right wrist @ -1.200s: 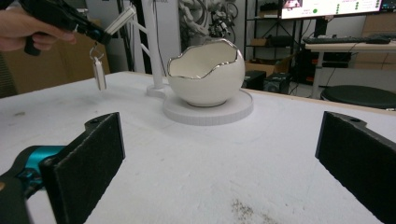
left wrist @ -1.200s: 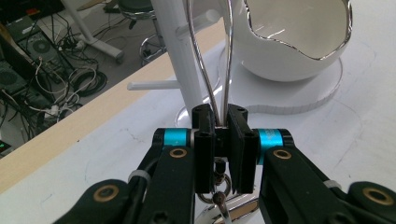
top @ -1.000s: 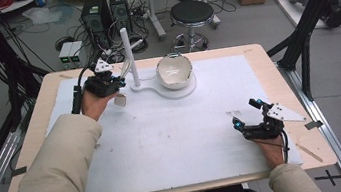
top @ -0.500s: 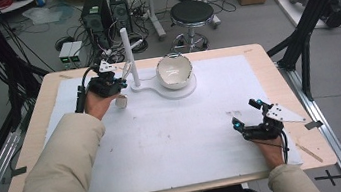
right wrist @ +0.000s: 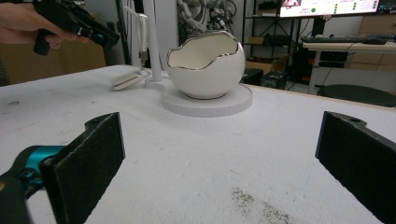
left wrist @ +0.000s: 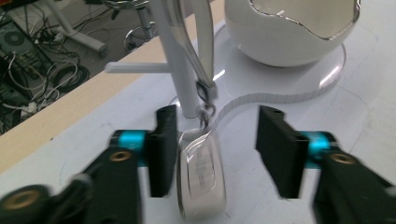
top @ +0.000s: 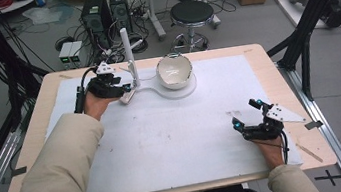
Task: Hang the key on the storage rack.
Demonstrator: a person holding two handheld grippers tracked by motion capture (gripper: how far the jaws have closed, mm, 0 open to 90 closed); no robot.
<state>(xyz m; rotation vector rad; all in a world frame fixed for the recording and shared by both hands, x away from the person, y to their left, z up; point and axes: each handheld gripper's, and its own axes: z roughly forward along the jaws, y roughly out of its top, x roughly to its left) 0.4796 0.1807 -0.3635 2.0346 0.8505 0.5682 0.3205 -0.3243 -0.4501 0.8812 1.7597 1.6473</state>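
Bowl (top: 174,70): white eggshell-shaped, on round white base, inside looks empty | Tag (left wrist: 201,175): pale pouch on a strap by the white post (left wrist: 175,56), lying on table | Left gripper (left wrist: 212,147): jaws just parted, tag between them, pads not pressing | Right gripper (right wrist: 219,163): wide apart, empty, near table's front edge.

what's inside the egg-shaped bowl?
The egg-shaped bowl shows a bare white inner wall in the high view, nothing visible in it. Its very bottom is hidden by the jagged silver rim in the right gripper view, so a small item there can't be ruled out.
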